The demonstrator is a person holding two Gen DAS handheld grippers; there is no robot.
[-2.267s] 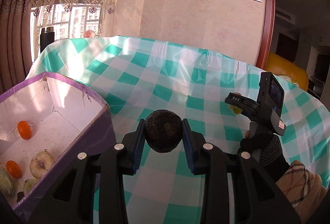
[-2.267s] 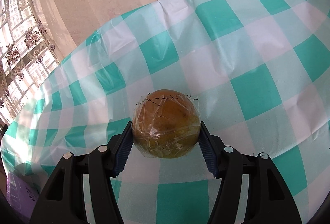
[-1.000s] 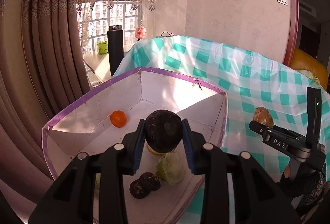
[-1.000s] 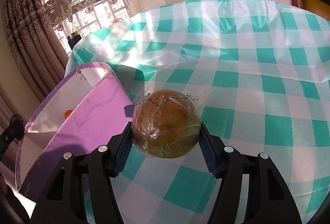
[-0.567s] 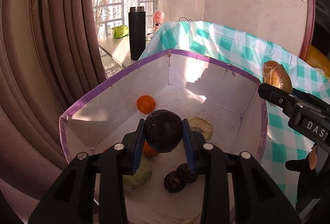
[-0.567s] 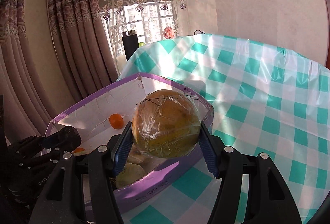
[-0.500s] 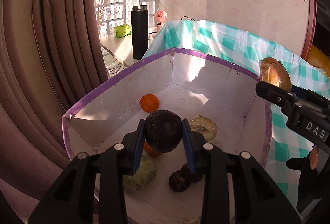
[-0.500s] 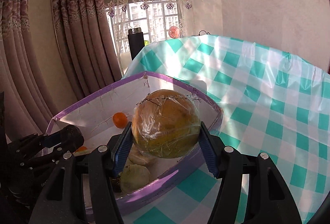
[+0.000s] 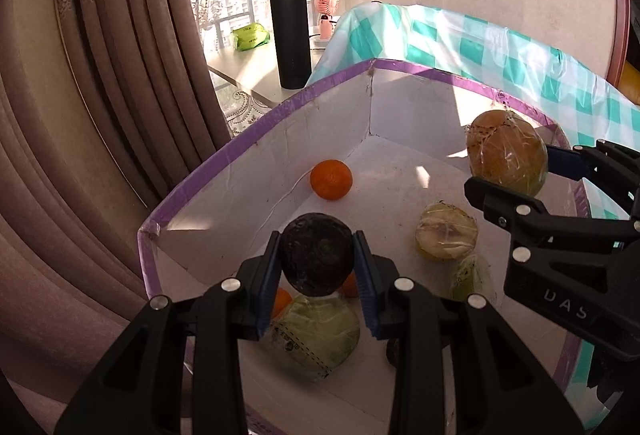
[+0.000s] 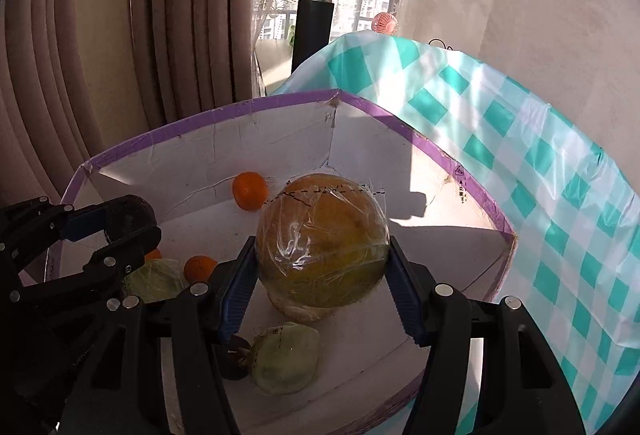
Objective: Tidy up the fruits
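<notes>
Over the box (image 9: 256,151) now, both loads hang straight above its floor: my left gripper (image 9: 317,266) has its jaws clamped on the dark fruit (image 9: 317,259), near-left, and my right gripper (image 10: 322,267) is gripping the wrapped fruit (image 10: 322,239), far-right. Drop's straight down, probably.

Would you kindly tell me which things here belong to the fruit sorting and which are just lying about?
Job: dark fruit in left hand-held gripper; wrapped fruit in right hand-held gripper; purple-rimmed box; orange.

Lying about: black flask; pink fan; green packet.
</notes>
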